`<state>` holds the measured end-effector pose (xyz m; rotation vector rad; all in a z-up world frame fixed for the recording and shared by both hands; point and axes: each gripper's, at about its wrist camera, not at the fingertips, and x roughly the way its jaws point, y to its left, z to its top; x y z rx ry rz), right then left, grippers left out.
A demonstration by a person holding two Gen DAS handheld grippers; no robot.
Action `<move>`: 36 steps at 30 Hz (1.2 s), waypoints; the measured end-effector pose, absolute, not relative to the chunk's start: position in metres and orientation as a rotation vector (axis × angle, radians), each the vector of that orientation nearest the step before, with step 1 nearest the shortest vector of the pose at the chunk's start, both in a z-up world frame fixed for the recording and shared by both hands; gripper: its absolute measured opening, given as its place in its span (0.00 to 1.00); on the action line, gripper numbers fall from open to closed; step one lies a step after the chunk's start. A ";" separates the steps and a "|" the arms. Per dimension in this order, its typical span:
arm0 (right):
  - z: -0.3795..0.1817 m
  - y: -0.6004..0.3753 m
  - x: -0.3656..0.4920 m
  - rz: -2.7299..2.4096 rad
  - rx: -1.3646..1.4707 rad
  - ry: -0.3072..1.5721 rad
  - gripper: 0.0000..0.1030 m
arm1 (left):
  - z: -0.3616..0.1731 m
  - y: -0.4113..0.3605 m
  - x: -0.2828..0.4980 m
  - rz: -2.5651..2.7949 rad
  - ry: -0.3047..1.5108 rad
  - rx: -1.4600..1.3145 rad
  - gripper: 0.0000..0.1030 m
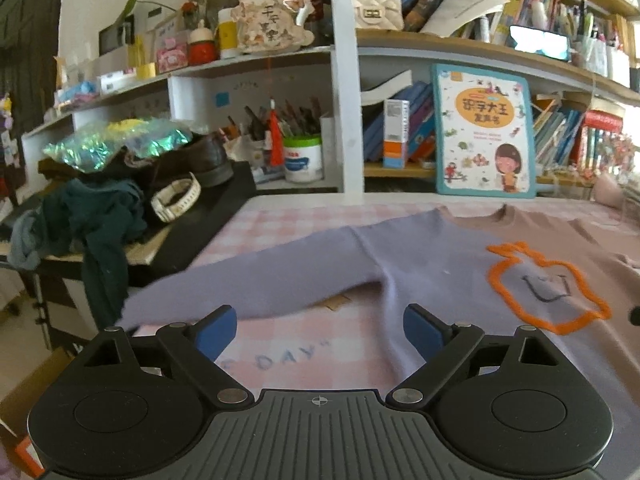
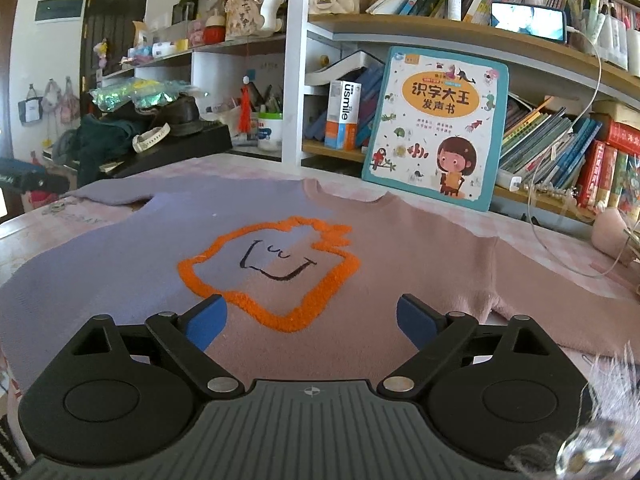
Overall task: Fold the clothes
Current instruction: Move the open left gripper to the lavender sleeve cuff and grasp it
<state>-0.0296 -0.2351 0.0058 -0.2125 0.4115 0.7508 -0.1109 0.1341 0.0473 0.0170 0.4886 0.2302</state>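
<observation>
A sweater, half lilac and half dusty pink [image 2: 400,248], lies flat on the pink checked table, front up, with an orange outlined smiling face [image 2: 268,268] on the chest. Its lilac sleeve [image 1: 256,276] stretches out to the left toward the table edge, and the pink sleeve [image 2: 560,308] lies to the right. My left gripper [image 1: 320,330] is open and empty, hovering just in front of the lilac sleeve and armpit. My right gripper [image 2: 312,322] is open and empty over the sweater's lower chest, below the orange face.
A children's book [image 2: 436,124] leans against the bookshelf behind the collar. A black stand with dark clothes, a shoe and a white watch [image 1: 176,196] sits at the table's left. A white cable [image 2: 560,248] and pink object lie at the right.
</observation>
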 end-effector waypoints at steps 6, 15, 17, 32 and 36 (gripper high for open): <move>0.005 -0.231 -0.033 0.771 -0.245 0.408 0.92 | 0.046 0.158 -0.099 0.299 0.508 0.007 0.90; 0.006 -0.231 -0.033 0.772 -0.246 0.404 0.93 | 0.045 0.195 -0.085 0.366 0.556 -0.015 0.90; 0.006 -0.232 -0.033 0.769 -0.241 0.404 0.93 | 0.045 0.206 -0.082 0.380 0.564 -0.050 0.90; 0.005 -0.232 -0.028 0.756 -0.235 0.433 0.93 | 0.024 0.308 -0.050 0.533 0.629 -0.423 0.84; 0.005 -0.232 -0.027 0.755 -0.235 0.438 0.93 | 0.012 0.320 -0.051 0.575 0.663 -0.482 0.84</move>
